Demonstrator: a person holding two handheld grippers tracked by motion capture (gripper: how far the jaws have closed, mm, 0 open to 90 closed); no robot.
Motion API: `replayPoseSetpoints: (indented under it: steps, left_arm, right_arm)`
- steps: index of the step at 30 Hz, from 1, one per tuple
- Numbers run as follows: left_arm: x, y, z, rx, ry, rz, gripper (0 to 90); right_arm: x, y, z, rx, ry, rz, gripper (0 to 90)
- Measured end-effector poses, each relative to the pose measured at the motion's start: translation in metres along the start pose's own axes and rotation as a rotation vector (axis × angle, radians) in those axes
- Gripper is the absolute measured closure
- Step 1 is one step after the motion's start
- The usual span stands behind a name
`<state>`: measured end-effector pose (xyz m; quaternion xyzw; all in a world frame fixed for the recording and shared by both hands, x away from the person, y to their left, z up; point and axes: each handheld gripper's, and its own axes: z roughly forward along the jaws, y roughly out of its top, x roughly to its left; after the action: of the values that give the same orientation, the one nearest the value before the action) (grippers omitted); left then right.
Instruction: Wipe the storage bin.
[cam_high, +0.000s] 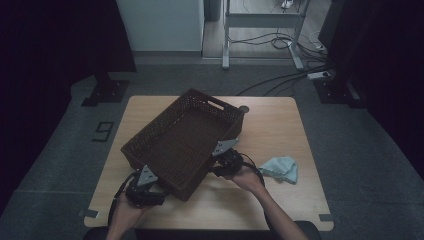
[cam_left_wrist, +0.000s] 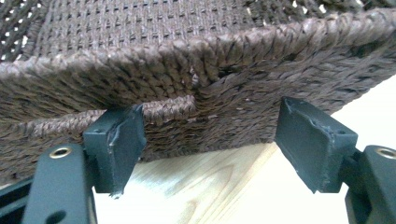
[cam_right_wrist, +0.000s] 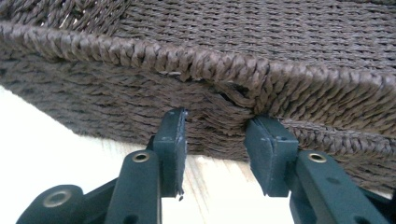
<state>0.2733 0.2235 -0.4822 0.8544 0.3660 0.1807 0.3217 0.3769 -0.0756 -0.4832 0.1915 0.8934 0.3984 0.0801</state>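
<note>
Presently, left tongs (cam_left_wrist: 210, 149): jaws apart, wide, set against wicker basket (cam_high: 185, 135) near wall; one pad touches the weave. Right tongs (cam_right_wrist: 215, 151): jaws narrower, tips at the basket's side wall below the rim; grip uncertain. Basket on desk (cam_high: 270, 125), between both tongs.

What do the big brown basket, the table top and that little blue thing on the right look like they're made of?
The basket looks like woven wicker or twisted paper cord, dark brown and matt: braided strands and open gaps show close up. The table top appears to be light wood or wood-look laminate, smooth, with faint grain. The blue thing seems a soft cloth, crumpled in folds.
</note>
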Motion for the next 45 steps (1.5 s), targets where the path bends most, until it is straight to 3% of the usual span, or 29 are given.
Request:
replayPoseSetpoints:
  steps: [10, 14, 18, 23, 29, 34, 45]
  left_arm:
    - [0.005, -0.015, -0.017, 0.02, -0.009, 0.009, 26.1]
    - [0.011, -0.022, -0.019, 0.029, -0.033, -0.027, 25.9]
    - [0.013, -0.026, -0.017, 0.067, 0.009, -0.046, 19.0]
    - [0.02, -0.029, -0.014, 0.069, 0.017, -0.09, 14.3]
    - [0.024, -0.034, -0.006, 0.058, 0.027, -0.103, 13.6]
    - [0.024, -0.035, 0.002, 0.067, 0.046, -0.105, 6.9]
    - [0.026, -0.037, 0.004, 0.033, 0.044, -0.092, 3.4]
  right_arm:
    - [0.025, 0.001, -0.001, 0.018, 0.046, -0.037, 58.8]
    - [0.033, 0.003, 0.0, 0.033, 0.041, -0.056, 57.0]
    - [0.033, 0.0, -0.003, 0.031, 0.044, -0.044, 49.5]
    - [0.019, -0.015, -0.015, 0.065, -0.024, 0.005, 38.6]
    - [-0.005, -0.045, -0.036, 0.115, -0.131, 0.087, 30.6]
    - [-0.025, -0.068, -0.057, 0.155, -0.214, 0.145, 25.3]
    - [-0.058, -0.1, -0.108, 0.125, -0.384, 0.302, 23.2]
